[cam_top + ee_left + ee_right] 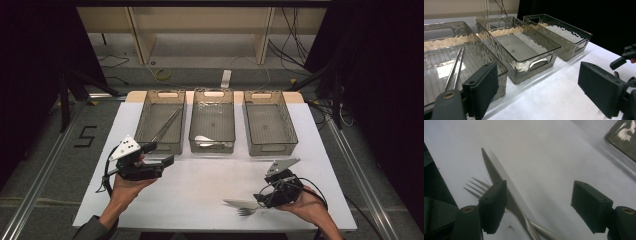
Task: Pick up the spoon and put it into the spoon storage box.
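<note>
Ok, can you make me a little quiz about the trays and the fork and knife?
1. True or false: the right gripper is clamped shut on the fork.
2. How many clear trays stand in the row? A) two B) three C) four
3. What lies in the left tray?

Key:
1. False. Its jaws stand open over the knife and fork, which lie on the white table.
2. B.
3. A pair of thin metal sticks, probably chopsticks.
</note>
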The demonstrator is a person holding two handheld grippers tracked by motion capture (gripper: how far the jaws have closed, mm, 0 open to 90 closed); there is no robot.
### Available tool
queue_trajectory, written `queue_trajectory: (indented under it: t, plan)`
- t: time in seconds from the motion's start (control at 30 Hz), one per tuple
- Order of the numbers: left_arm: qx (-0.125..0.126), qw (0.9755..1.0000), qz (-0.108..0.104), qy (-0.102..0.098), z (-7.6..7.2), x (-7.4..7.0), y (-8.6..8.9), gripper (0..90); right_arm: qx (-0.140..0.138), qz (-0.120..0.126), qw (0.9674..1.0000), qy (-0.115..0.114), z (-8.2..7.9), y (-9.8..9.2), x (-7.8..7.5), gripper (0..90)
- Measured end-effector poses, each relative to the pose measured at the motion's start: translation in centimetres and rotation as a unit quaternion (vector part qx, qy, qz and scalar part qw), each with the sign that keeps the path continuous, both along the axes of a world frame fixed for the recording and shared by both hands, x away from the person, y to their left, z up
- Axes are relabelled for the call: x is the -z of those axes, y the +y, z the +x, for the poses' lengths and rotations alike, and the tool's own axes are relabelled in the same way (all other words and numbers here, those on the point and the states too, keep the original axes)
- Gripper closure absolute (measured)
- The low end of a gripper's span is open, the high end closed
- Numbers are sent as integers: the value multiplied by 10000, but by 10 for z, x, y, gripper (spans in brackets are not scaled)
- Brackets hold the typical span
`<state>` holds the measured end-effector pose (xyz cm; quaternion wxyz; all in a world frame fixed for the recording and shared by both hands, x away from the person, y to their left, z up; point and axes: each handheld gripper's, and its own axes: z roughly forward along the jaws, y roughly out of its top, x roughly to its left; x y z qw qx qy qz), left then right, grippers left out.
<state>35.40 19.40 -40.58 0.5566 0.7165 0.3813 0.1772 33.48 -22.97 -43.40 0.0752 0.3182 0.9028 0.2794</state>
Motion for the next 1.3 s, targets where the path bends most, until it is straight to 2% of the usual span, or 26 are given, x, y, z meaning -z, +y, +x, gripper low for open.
queue_trajectory:
  t: [0.17,0.2,0.83,1.3]
  plan:
    - [-3,10000,-3,2,0,0,0,161,-34,-84,9999,87,-4,0,2,312]
    - [-4,10000,-1,1,0,0,0,161,-73,-107,9999,38,-5,-1,3,316]
    - [-2,10000,4,12,1,1,-1,161,-20,-282,9995,154,-14,-7,8,337]
    - [-2,10000,4,38,2,1,-2,161,-103,-600,9980,191,-18,-8,14,369]
